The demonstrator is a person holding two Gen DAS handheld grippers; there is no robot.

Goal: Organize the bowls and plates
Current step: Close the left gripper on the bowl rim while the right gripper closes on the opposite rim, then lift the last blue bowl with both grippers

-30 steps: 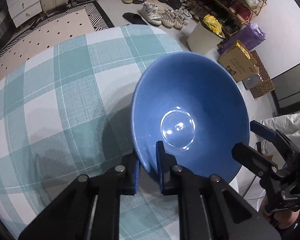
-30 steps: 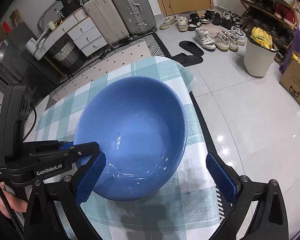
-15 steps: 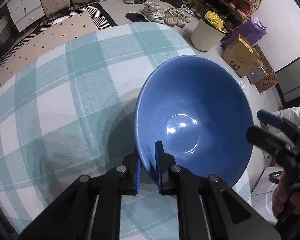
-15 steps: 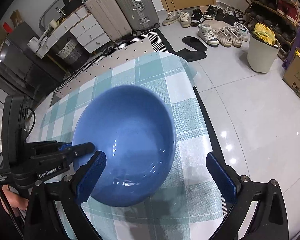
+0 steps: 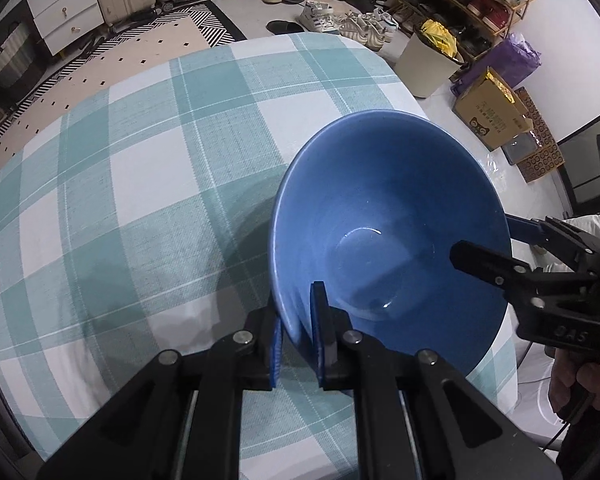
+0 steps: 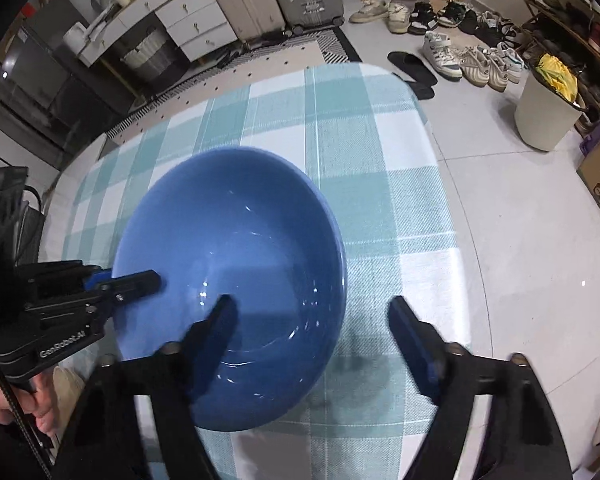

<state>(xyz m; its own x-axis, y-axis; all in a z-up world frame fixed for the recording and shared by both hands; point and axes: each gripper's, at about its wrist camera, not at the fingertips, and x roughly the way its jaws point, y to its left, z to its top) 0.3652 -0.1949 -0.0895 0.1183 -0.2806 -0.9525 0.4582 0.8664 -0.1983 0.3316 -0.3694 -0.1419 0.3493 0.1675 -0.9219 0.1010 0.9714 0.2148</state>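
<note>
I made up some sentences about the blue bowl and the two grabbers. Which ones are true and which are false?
1. The left gripper pinches the rim of the blue bowl. True.
2. The bowl is full of soup. False: it is empty.
3. The right gripper is shut tight on the bowl. False: its jaws have just been closing, one finger inside the bowl and one outside, with a gap left.
4. The tablecloth is teal and white check. True.
5. The bowl is red. False: blue.
</note>
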